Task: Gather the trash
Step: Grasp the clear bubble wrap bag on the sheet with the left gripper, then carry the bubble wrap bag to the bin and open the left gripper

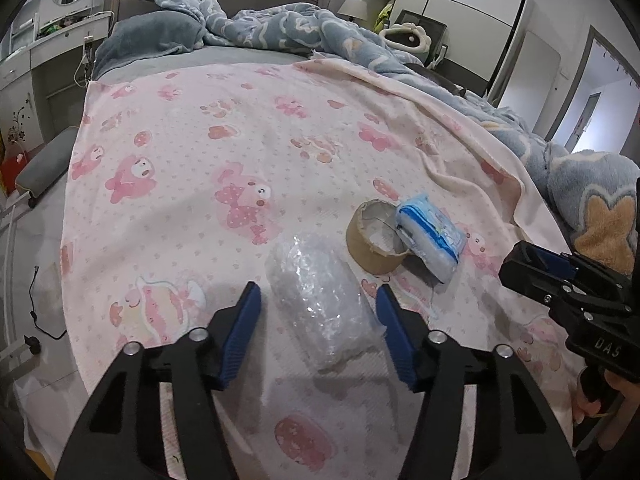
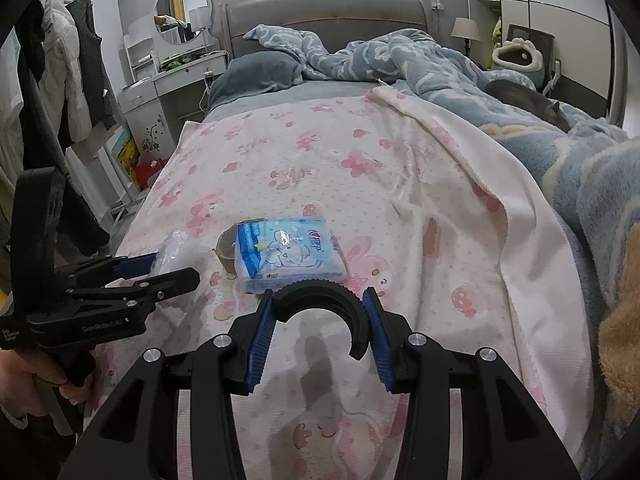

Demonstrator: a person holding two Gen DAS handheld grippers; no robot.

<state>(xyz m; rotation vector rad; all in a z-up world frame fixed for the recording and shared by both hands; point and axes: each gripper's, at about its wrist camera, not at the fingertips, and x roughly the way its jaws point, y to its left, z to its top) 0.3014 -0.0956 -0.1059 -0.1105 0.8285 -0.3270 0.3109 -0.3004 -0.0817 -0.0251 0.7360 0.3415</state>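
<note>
A clear bubble-wrap bundle [image 1: 320,304] lies on the pink sheet between the open fingers of my left gripper [image 1: 318,300], not clamped. Beyond it stand a brown cardboard tape core [image 1: 378,240] and a blue-white tissue pack [image 1: 430,236] leaning on it. In the right wrist view my right gripper [image 2: 320,302] is shut on a black C-shaped plastic ring [image 2: 320,300], held just short of the tissue pack [image 2: 288,254]. The tape core [image 2: 226,250] peeks out behind the pack, and the bubble wrap [image 2: 174,250] sits at the left gripper's [image 2: 168,270] fingertips.
A pink cartoon-print sheet [image 1: 240,140] covers the bed. A rumpled blue blanket [image 1: 300,28] and grey pillow [image 1: 152,36] lie near the headboard, with more blanket along the right edge [image 2: 580,160]. A white dresser [image 2: 180,80] and hanging clothes [image 2: 72,92] stand left.
</note>
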